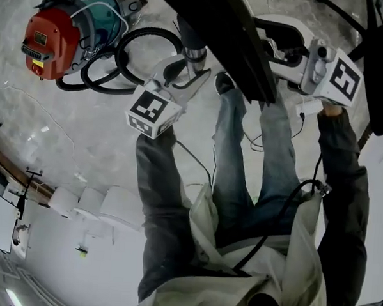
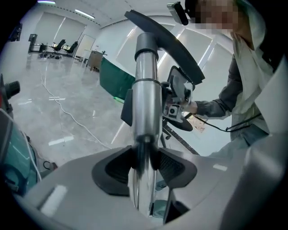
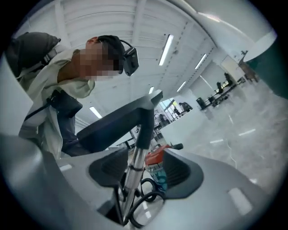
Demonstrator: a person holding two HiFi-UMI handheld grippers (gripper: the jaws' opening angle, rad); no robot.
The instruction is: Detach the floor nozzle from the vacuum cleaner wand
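Clamping left claw (image 2: 144,168) on the stiff, slick wand (image 2: 146,103), holding right claw (image 3: 144,171) wide open around it, unpressed, probably needing a grip at the neck of the light, rigid floor nozzle (image 2: 166,42) atop the wand.

There are two grippers, the left gripper (image 2: 144,167) and the right gripper (image 3: 146,170), and two marker cubes (image 1: 154,112), one behind each claw. One metal wand (image 2: 146,108) passes between the left claw's jaws, with one floor nozzle (image 2: 164,42) beyond. Past the right claw lie one red vacuum cleaner (image 3: 155,157) and one black hose (image 3: 145,197).
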